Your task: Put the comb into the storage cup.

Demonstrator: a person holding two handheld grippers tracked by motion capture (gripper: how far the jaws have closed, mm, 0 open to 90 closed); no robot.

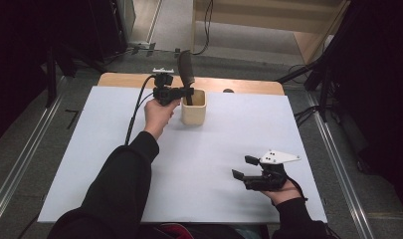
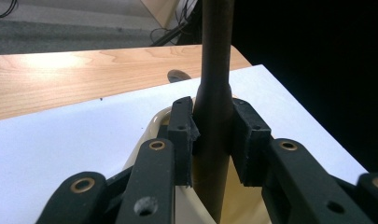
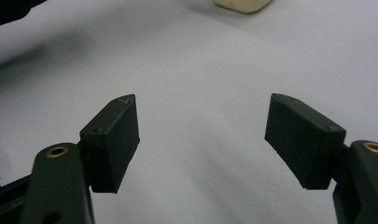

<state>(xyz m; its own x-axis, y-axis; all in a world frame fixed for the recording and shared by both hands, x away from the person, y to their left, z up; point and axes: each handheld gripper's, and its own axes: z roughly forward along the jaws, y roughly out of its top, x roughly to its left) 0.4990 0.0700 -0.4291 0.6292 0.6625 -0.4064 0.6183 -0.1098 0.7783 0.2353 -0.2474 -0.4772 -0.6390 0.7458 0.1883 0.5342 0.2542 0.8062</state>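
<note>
The cream holder point(image 1: 193, 107) stands near the counter point(image 1: 229, 144) far edge, at about 12 o'clock, with bare white sheet open all round it and widest toward 6 o'clock. The dark utensil point(image 1: 185, 69) rises out of it, leaning slightly toward 11 o'clock. The left tongs point(image 1: 187, 93) pinch its handle just above the holder's rim, reaching in from 9 o'clock. The right tongs point(image 1: 245, 168) lie at about 4 o'clock, well apart from the holder, spread with nothing between them, close to the counter's near edge.

The left gripper view shows both pads point(image 2: 181, 135) pressed on the utensil's handle point(image 2: 213, 116), a detail too small to make out from the high view. The right gripper view shows the holder's base point(image 3: 242, 4) cut off at the top.

The utensil's lower end is hidden inside the holder; its top is cut off in the left gripper view.
</note>
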